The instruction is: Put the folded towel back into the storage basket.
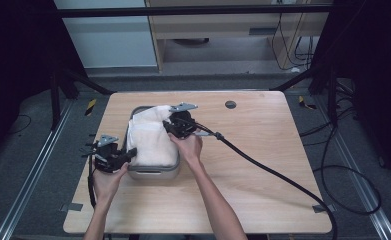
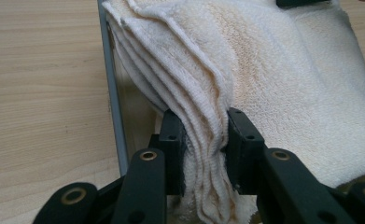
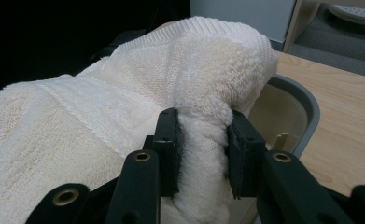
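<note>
A folded cream towel (image 1: 150,137) lies over a grey rectangular bin (image 1: 153,173) on the wooden table. My left gripper (image 1: 129,155) is at the bin's near left corner, shut on the towel's stacked folded edges (image 2: 206,154); the layers are pinched between both pads. My right gripper (image 1: 169,126) is at the towel's far right corner, shut on a thick bunched fold (image 3: 203,154). That corner of the towel (image 3: 208,70) bulges up above the jaws and over the bin's rim (image 3: 306,100). The bin's inside is mostly hidden by the towel.
The bin sits left of the centre of the light wooden table (image 1: 253,150). A small round dark mark (image 1: 230,104) lies at the back. A thick black cable (image 1: 273,172) trails from the right gripper across the table's right half and off its edge.
</note>
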Demonstrator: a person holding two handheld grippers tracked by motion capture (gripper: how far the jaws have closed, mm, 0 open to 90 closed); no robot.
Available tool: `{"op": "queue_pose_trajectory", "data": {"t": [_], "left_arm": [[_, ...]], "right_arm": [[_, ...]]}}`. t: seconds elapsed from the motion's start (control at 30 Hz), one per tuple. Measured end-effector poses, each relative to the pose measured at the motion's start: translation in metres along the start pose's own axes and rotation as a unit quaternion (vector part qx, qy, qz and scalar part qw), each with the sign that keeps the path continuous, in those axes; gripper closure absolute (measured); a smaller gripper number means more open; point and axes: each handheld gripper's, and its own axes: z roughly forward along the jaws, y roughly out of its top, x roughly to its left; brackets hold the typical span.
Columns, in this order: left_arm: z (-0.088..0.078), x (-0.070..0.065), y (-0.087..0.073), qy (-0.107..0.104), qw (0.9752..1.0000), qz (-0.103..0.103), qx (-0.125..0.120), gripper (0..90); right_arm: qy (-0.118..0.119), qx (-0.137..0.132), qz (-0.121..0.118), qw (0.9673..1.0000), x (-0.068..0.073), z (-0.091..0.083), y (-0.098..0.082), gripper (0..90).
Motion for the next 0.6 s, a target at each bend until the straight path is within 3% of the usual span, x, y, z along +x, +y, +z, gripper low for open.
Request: {"op": "queue_pose_trajectory", "data": {"t": [0.6], "left_arm": [[0.011,-0.001,-0.005,0.013,0.9994,0.016,0.027,69.8]], "right_arm": [[0.000,0.026,0.004,0.9997,-0.005,0.011,-0.012,67.1]]}}
